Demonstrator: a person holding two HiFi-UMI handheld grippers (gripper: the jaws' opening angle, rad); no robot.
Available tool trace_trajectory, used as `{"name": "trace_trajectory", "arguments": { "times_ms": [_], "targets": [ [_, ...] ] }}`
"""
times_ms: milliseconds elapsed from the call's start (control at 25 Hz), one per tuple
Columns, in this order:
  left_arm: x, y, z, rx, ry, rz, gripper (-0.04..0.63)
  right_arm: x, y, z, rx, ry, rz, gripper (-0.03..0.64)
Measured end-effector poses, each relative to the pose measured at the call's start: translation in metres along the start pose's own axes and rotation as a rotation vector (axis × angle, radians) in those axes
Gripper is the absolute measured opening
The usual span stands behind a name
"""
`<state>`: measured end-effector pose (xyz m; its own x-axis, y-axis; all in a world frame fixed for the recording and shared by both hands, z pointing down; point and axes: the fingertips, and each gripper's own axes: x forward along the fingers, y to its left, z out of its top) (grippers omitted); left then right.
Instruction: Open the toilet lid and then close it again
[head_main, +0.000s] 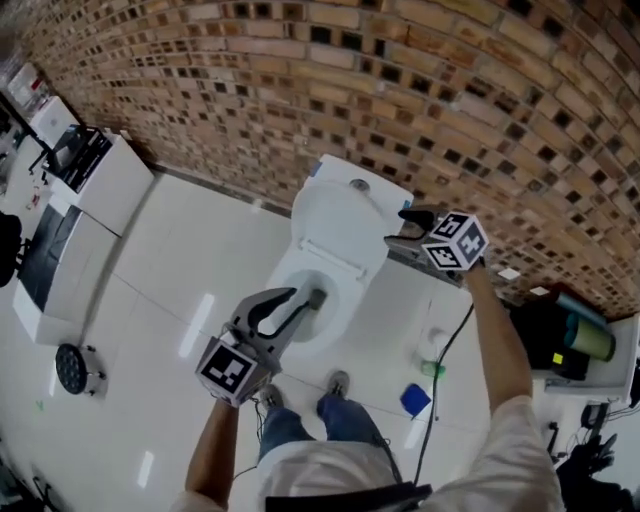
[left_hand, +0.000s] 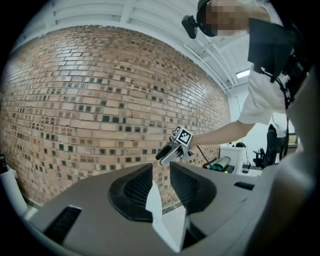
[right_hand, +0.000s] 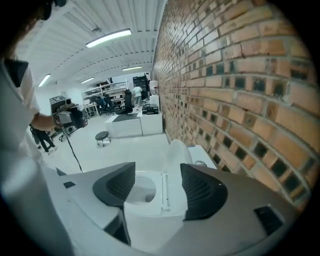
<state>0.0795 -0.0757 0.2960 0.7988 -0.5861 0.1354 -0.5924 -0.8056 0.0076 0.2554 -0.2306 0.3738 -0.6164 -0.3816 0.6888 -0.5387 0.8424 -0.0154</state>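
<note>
The white toilet stands against the brick wall, its lid (head_main: 340, 215) raised and leaning on the tank (head_main: 362, 183); the seat (head_main: 347, 298) is down around the bowl. My left gripper (head_main: 315, 298) hangs over the front left of the bowl. Its jaws (left_hand: 161, 187) stand a narrow gap apart, and a white toilet edge (left_hand: 152, 202) shows in that gap. My right gripper (head_main: 400, 228) is beside the lid's right edge, open with nothing between its fingers. In the right gripper view the seat (right_hand: 145, 192) and upright lid (right_hand: 177, 152) lie beyond its wide jaws (right_hand: 157, 187).
White cabinets (head_main: 95, 195) stand at the left, with a black stool (head_main: 72, 368) on the floor near them. A blue object (head_main: 415, 400) and a green-capped bottle (head_main: 432, 352) sit right of the toilet. A green roll (head_main: 585, 340) lies at the far right. My shoes (head_main: 338, 383) are before the bowl.
</note>
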Motion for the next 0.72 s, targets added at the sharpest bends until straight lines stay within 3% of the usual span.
{"name": "trace_trajectory", "arguments": {
  "times_ms": [280, 600, 640, 680, 720],
  "targets": [
    [0.017, 0.021, -0.024, 0.012, 0.046, 0.013, 0.107, 0.092, -0.07, -0.009, 0.073, 0.147, 0.063, 0.307],
    [0.0, 0.034, -0.049, -0.017, 0.083, 0.054, 0.107, 0.146, -0.09, -0.015, 0.171, 0.212, 0.108, 0.304],
    [-0.004, 0.036, -0.051, -0.023, 0.084, 0.062, 0.106, 0.146, -0.091, -0.016, 0.168, 0.221, 0.085, 0.257],
    [-0.009, 0.038, -0.052, -0.028, 0.083, 0.069, 0.107, 0.146, -0.092, -0.016, 0.154, 0.228, 0.057, 0.164],
    [-0.013, 0.039, -0.053, -0.03, 0.081, 0.074, 0.107, 0.145, -0.09, -0.015, 0.132, 0.235, 0.037, 0.161]
  ]
}}
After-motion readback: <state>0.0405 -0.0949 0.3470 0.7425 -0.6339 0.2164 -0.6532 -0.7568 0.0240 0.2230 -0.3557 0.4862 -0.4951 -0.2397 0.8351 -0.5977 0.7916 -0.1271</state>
